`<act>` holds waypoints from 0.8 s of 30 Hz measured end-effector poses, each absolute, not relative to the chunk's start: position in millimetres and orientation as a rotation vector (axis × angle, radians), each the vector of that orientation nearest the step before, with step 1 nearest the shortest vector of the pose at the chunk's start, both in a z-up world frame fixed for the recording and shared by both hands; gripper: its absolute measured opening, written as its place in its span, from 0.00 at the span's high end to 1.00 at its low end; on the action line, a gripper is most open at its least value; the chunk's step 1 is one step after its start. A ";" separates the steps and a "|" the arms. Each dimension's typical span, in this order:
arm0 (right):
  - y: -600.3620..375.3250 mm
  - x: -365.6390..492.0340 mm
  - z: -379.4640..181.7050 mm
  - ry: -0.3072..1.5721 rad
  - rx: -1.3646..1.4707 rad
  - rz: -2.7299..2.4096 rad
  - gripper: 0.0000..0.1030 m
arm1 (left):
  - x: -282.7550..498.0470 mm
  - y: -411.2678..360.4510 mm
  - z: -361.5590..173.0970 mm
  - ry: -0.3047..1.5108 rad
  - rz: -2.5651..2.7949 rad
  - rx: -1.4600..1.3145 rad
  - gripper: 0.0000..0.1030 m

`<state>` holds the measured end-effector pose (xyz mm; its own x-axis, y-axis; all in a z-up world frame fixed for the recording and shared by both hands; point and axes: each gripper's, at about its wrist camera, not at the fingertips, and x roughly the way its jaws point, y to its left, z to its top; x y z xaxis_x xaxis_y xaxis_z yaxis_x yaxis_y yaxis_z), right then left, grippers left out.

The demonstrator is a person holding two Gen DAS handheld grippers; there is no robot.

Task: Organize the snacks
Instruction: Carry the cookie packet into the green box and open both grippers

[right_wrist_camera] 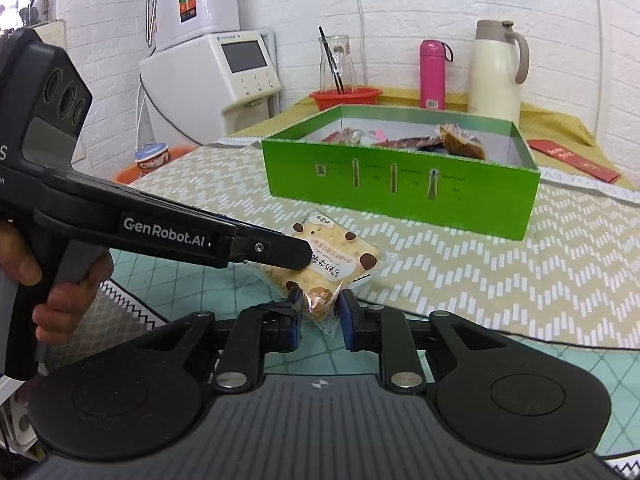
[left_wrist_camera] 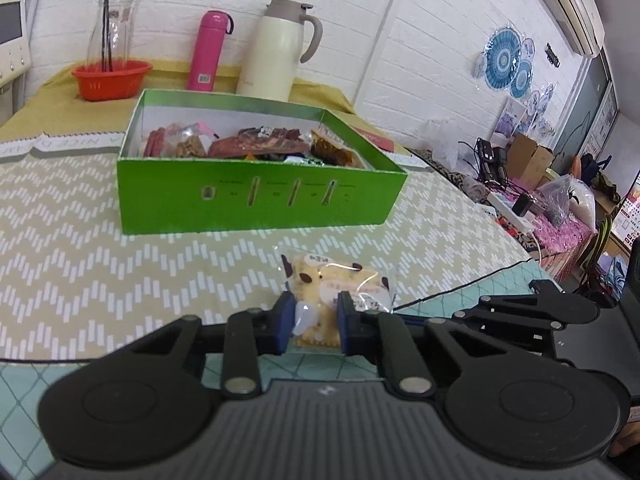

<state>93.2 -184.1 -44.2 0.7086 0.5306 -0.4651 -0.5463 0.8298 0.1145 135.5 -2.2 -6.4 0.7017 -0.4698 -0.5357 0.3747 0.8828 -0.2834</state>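
The landmark here is the green box, open-topped and standing on the chevron-patterned tabletop, with several wrapped snacks already piled inside it. Just in front of the box's near wall lies a clear-wrapped cracker packet with brown spots printed on it, and both tools meet there. The left tool is clenched on the packet's near edge, its blue pads pressed against the wrapper from both sides. In the right wrist view the same packet sits tilted, one corner down between the fingers of the right tool, whose pads pinch the wrapper's crimped corner. The left tool reaches in from the side away from the box's right end, gripped by a person's hand. Behind the box, against the white brick wall, stand an orange basket with a glass carafe, a pink bottle and a cream thermal jug.
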 end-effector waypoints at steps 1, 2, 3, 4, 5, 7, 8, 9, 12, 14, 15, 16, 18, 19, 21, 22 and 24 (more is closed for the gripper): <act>-185.1 93.1 -40.4 0.494 -0.033 0.596 0.65 | 134.3 -3.3 -1.8 0.622 -0.473 -0.152 0.90; -185.4 93.1 -36.1 0.479 -0.034 0.594 0.65 | 133.6 -4.0 3.0 0.605 -0.471 -0.149 0.90; -185.7 93.7 -31.7 0.464 -0.038 0.592 0.65 | 133.8 -4.4 8.1 0.590 -0.471 -0.146 0.90; -186.0 95.0 -26.4 0.447 -0.041 0.590 0.65 | 135.4 -4.6 14.3 0.571 -0.472 -0.143 0.90; -186.2 97.0 -21.0 0.431 -0.043 0.588 0.65 | 137.2 -4.2 19.3 0.557 -0.470 -0.149 0.90; -185.7 102.3 -10.2 0.398 -0.051 0.585 0.65 | 142.8 -2.5 31.4 0.527 -0.468 -0.156 0.90; -184.9 105.8 -5.0 0.381 -0.055 0.583 0.65 | 145.9 -1.7 36.7 0.513 -0.465 -0.160 0.90; -183.9 109.7 -0.1 0.365 -0.058 0.583 0.65 | 149.7 -0.8 42.5 0.499 -0.460 -0.163 0.90; -180.6 125.8 12.1 0.332 -0.052 0.583 0.65 | 163.7 2.1 55.9 0.469 -0.440 -0.171 0.90; -177.9 137.4 16.4 0.321 -0.045 0.584 0.65 | 174.9 4.1 60.8 0.457 -0.426 -0.173 0.90; -175.8 143.4 17.4 0.314 -0.044 0.582 0.65 | 180.5 5.8 61.8 0.454 -0.419 -0.178 0.90; -173.7 148.9 17.5 0.311 -0.044 0.581 0.65 | 186.0 7.4 61.8 0.452 -0.414 -0.182 0.90; -170.3 159.8 15.9 0.314 -0.035 0.580 0.65 | 198.2 12.1 60.5 0.461 -0.403 -0.201 0.90; -168.9 164.8 14.2 0.318 -0.031 0.580 0.65 | 204.8 14.1 58.8 0.470 -0.398 -0.212 0.90; -165.8 175.1 10.7 0.329 -0.019 0.579 0.65 | 218.1 17.0 53.8 0.490 -0.385 -0.236 0.90; -164.4 180.3 8.7 0.337 -0.012 0.578 0.65 | 224.1 17.6 51.7 0.500 -0.378 -0.241 0.90; -162.1 190.3 5.1 0.353 -0.001 0.577 0.65 | 234.9 18.3 47.0 0.516 -0.360 -0.250 0.90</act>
